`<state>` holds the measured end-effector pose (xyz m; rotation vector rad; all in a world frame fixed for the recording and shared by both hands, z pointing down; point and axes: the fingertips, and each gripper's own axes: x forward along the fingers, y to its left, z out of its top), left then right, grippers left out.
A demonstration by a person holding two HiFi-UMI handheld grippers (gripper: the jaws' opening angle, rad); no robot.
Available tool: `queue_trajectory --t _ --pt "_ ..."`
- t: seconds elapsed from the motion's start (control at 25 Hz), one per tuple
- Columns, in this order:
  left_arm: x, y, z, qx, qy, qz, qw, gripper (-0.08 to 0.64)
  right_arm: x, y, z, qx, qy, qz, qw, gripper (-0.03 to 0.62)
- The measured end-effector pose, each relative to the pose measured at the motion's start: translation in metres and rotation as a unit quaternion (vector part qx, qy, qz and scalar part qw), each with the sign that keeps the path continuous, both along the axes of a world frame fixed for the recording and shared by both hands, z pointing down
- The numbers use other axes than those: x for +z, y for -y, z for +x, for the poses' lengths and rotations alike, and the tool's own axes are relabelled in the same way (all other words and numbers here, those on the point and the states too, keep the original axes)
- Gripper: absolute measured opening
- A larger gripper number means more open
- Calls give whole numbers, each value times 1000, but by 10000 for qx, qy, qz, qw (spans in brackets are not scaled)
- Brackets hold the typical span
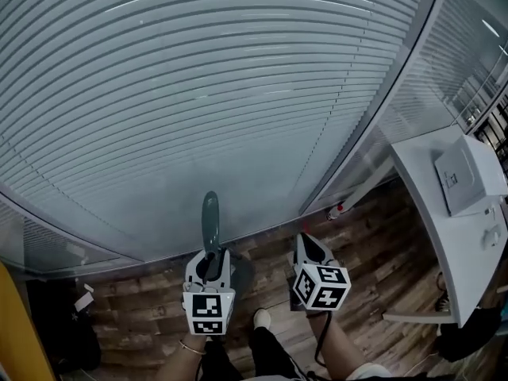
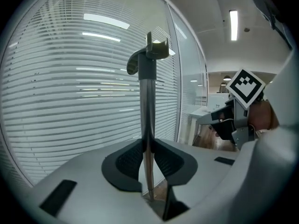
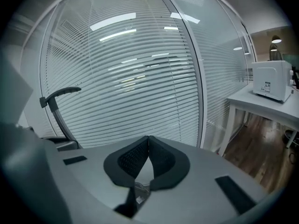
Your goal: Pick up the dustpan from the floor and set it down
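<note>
While the left gripper (image 2: 148,146) pinches the dustpan handle (image 2: 148,97) between nearly closed jaws, the pole stands upright, its grip at 12 o'clock. Right gripper (image 3: 148,146) at 3 o'clock of it: jaws together, empty. Window blinds (image 1: 198,94) ahead; white table (image 1: 417,181) at 3 o'clock.

- The dustpan handle (image 2: 148,120) is seen as a smooth, glossy metal tube, capped by a duller grey-green plastic grip (image 2: 150,59).
- The left gripper (image 2: 148,146) is shelled in pale grey plastic, smooth and matt; its pads (image 2: 128,162) are dark, matt and finely ribbed.
- The same shell and ribbed dark pads are found on the right gripper (image 3: 147,148).
- The floor (image 1: 373,244) is laid in brown wood planks of uneven grain and low sheen.
- The partition (image 1: 198,94) is formed of glossy glass with pale matt slats.
- The table (image 1: 429,205) is finished smooth and white, and the box (image 1: 460,173) on it in white matt plastic.
</note>
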<state>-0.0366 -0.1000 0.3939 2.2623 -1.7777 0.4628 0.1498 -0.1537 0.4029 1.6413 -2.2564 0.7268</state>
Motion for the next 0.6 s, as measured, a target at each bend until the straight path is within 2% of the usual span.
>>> queue_trajectory --t 0.24,0.6 --pt "50 9 14 -8 30 -184 9998 84 60 3 19 95 0 -361 9993 32" --pt "114 37 31 -115 37 -299 9995 84 133 10 34 168 115 -622 9979 32"
